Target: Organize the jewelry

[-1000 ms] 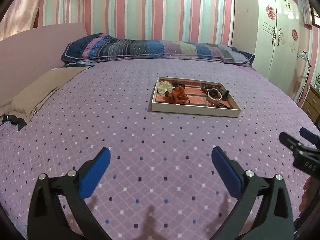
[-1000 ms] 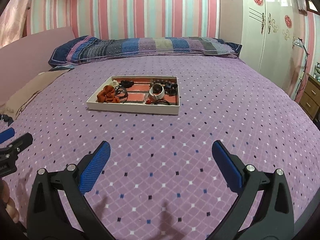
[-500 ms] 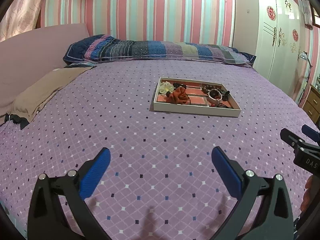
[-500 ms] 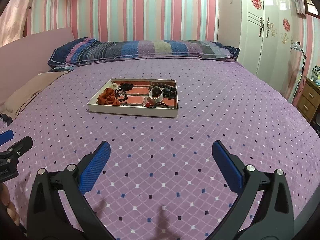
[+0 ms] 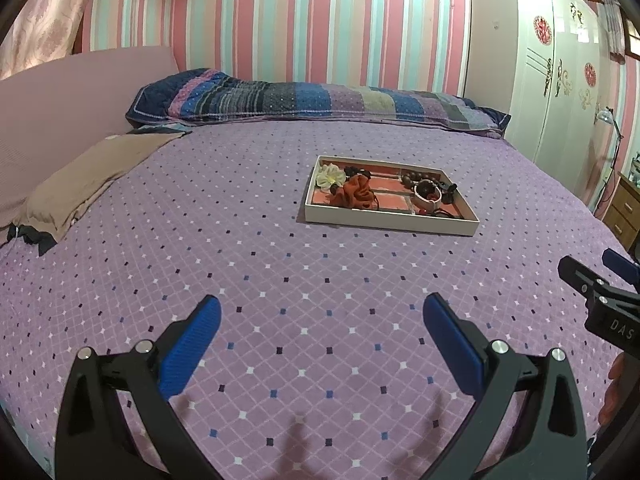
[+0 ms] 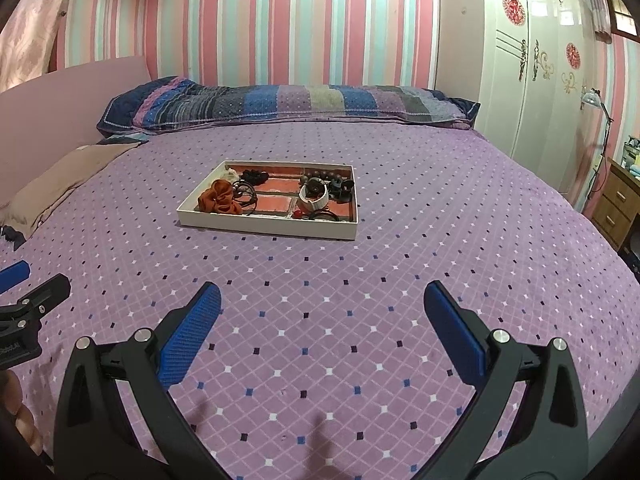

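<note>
A shallow white tray (image 5: 384, 224) (image 6: 264, 229) with red compartments lies on the purple bed. It holds an orange scrunchie (image 5: 354, 194) (image 6: 218, 197), a cream flower (image 5: 330, 176), dark beads (image 5: 420, 178) (image 6: 316, 178), a white bangle (image 5: 427, 196) (image 6: 314, 196) and black hair ties (image 6: 246, 194). My left gripper (image 5: 322, 332) is open and empty, well short of the tray. My right gripper (image 6: 322, 320) is also open and empty, short of the tray. Each gripper shows at the other view's edge.
The purple dotted bedspread (image 5: 280, 280) fills both views. A striped pillow (image 5: 320, 100) lies at the head. A tan cloth (image 5: 88, 176) lies at the left. A white wardrobe (image 6: 532, 80) and a wooden nightstand (image 6: 616, 208) stand at the right.
Both grippers have drawn back and risen a little, so the tray looks slightly farther away. Both stay open and empty.
</note>
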